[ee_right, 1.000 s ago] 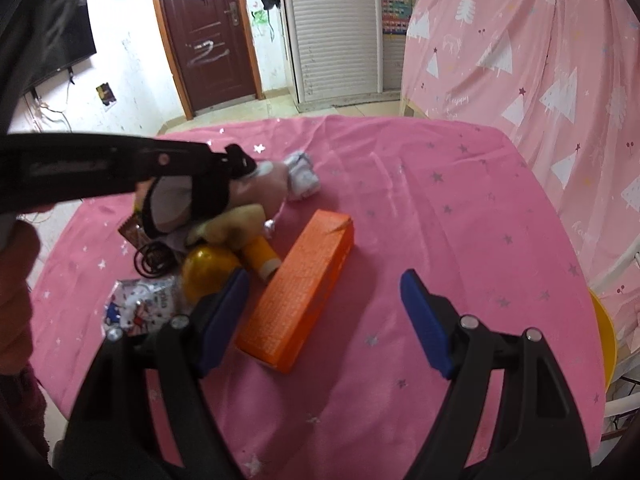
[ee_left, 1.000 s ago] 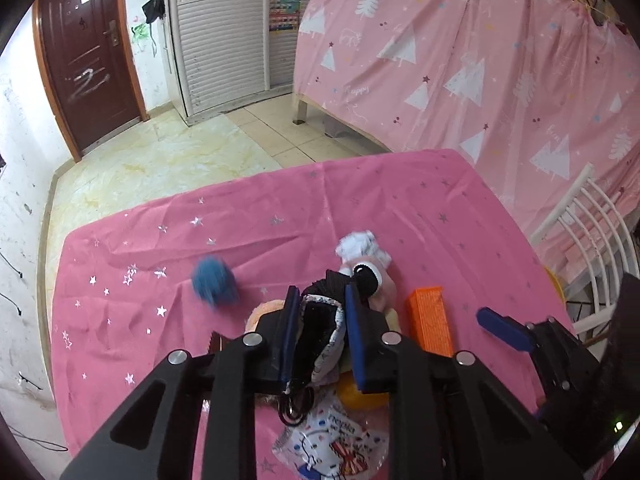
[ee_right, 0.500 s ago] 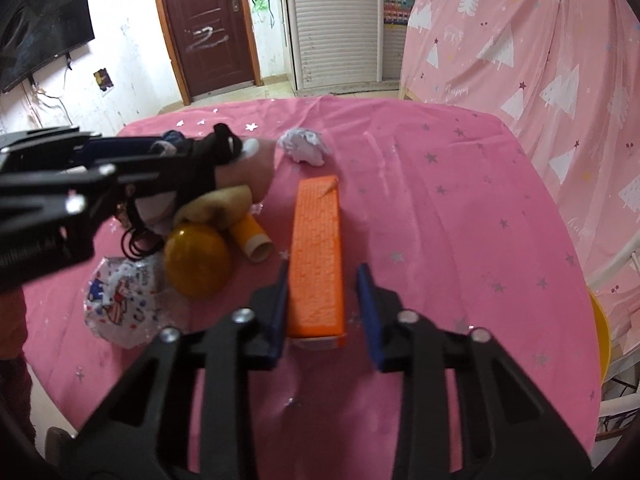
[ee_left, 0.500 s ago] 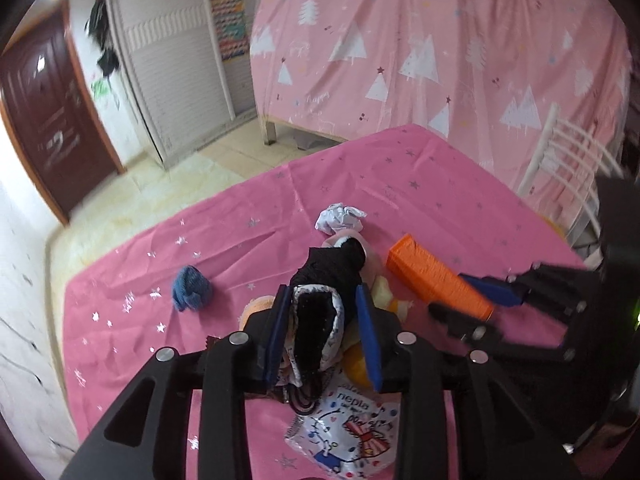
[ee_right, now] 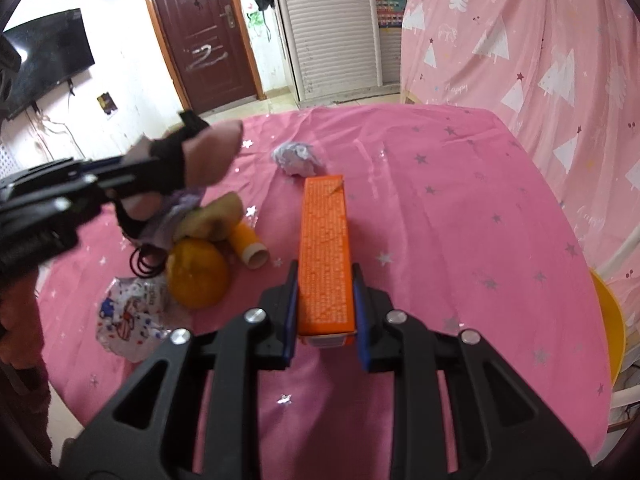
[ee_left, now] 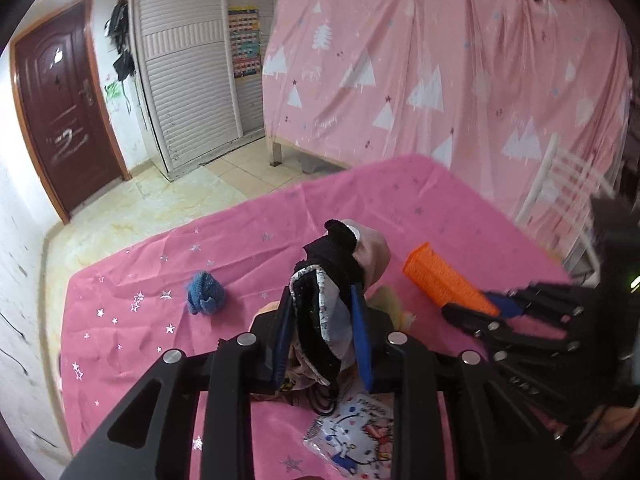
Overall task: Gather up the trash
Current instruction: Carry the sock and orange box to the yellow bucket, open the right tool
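Currently: right tool (ee_right: 325, 312) clamped on orange box (ee_right: 325, 252), low over pink surface (ee_right: 460, 208); left tool (ee_left: 322, 334), jaws just narrowing, grips black-and-pink cloth bundle (ee_left: 332, 280) above surface.

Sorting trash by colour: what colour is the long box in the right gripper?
Orange box, clearest in the right wrist view.

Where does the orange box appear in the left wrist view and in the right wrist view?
Left wrist view: the orange box is right of centre, its near end between the fingers of the right gripper.
Right wrist view: the orange box is in the centre, running away from the camera, clamped at its near end.
Shared landmark: the brown door with a white scrawl.
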The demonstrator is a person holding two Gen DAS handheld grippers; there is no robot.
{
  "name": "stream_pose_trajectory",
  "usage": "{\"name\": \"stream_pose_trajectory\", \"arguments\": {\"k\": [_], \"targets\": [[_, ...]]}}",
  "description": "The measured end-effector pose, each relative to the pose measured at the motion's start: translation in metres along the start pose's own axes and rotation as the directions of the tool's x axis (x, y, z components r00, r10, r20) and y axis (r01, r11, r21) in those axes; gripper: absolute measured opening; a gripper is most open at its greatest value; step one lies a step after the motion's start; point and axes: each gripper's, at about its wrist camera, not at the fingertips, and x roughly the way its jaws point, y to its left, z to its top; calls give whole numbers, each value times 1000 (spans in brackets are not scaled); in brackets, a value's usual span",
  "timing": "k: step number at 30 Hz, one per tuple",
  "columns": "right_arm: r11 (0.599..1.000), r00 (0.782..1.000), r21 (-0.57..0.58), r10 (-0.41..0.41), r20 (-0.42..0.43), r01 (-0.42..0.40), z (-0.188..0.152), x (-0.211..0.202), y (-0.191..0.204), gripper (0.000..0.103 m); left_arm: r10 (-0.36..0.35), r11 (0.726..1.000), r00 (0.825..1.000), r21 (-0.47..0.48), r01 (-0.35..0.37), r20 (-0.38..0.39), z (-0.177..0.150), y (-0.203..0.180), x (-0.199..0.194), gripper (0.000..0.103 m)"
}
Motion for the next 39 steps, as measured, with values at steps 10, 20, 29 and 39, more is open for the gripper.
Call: {"name": "stream_pose_trajectory", "arguments": {"k": [10, 20, 29, 39], "targets": [[1000, 996, 28, 12, 84, -15, 2, -33, -12, 22, -118, 987, 990, -100, 126, 81, 27, -7, -41, 21], [998, 994, 65, 19, 104, -26, -6, -44, -34, 22, -181, 974, 983, -133, 182, 17, 33, -32, -27, 22], [992, 992, 122, -20, 123, 5, -15, -53, -69, 22, -293, 946, 950, -175, 272, -107, 17, -67, 23, 22], [976, 985, 209, -94, 146, 63, -30, -72, -119, 22, -443, 884, 876, -256, 391, -193, -2, -116, 79, 22]]}}
